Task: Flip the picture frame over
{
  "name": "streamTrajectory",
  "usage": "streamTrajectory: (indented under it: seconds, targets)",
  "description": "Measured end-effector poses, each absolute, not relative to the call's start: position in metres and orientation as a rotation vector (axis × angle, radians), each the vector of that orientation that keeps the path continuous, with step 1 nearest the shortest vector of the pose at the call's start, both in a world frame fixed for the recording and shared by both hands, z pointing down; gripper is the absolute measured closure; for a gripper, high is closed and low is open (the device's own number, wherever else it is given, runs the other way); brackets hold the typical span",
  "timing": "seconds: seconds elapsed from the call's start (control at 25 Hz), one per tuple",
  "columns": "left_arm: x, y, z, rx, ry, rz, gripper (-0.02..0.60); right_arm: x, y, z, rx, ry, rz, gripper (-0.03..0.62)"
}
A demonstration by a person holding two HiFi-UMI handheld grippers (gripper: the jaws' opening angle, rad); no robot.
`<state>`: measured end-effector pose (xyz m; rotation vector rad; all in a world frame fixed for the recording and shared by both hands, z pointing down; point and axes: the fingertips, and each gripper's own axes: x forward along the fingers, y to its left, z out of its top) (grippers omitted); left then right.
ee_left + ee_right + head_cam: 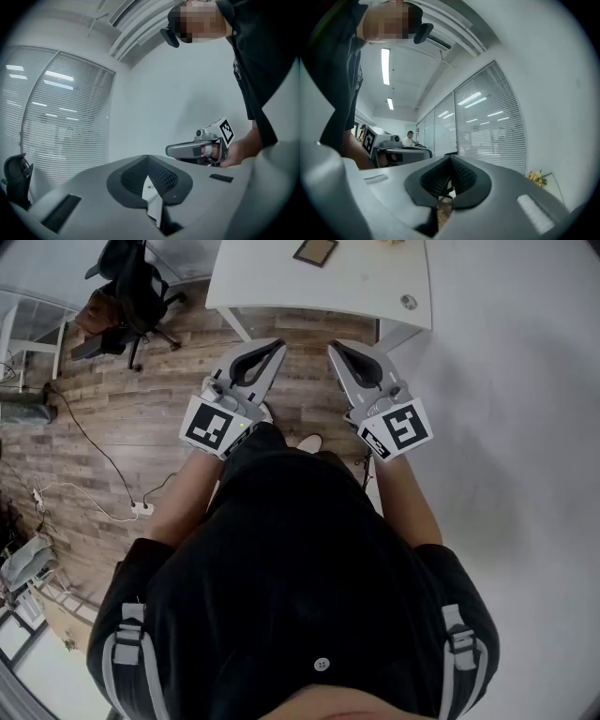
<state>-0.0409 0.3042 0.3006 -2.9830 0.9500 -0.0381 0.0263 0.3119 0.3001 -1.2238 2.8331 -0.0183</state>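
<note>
Nothing's done yet: we hold the left gripper (278, 345) & right gripper (333, 349) level, jaws closed & empty, while the picture frame (315, 251) lies untouched on the white table (281, 287) well ahead of both tips, so approach, grab & flip are all left.

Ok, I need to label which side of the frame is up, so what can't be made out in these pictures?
Picture frame: head view, tiny and cut off by the top edge; which face is up cannot be told. Neither gripper view shows it.
Small round thing on the white table: head view, too small to identify.
Table's far part: beyond the head view's top edge.
</note>
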Motion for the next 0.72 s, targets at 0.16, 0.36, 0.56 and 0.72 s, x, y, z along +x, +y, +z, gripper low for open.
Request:
streamTrajectory:
  seconds: [0.16, 0.36, 0.56, 0.72]
  targets:
    - [-0.04, 0.302, 0.302, -2.978, 0.959, -0.041, 0.577, 0.029, 0.312, 0.301, -1.22, 2.836, -0.022, 0.585]
    - [-0.039, 0.305, 0.304, -2.981, 0.973, -0.035, 0.577, 0.036, 0.311, 0.303, -1.246, 2.809, -0.055, 0.585]
    - [-0.04, 0.307, 0.307, -2.972, 0.973, -0.059, 0.577, 0.039, 0.313, 0.303, -1.267, 2.8, -0.054, 0.583]
    - [-0.038, 0.308, 0.309, -2.971, 0.969, -0.065, 0.577, 0.042, 0.313, 0.303, -1.294, 2.804, -0.027, 0.583]
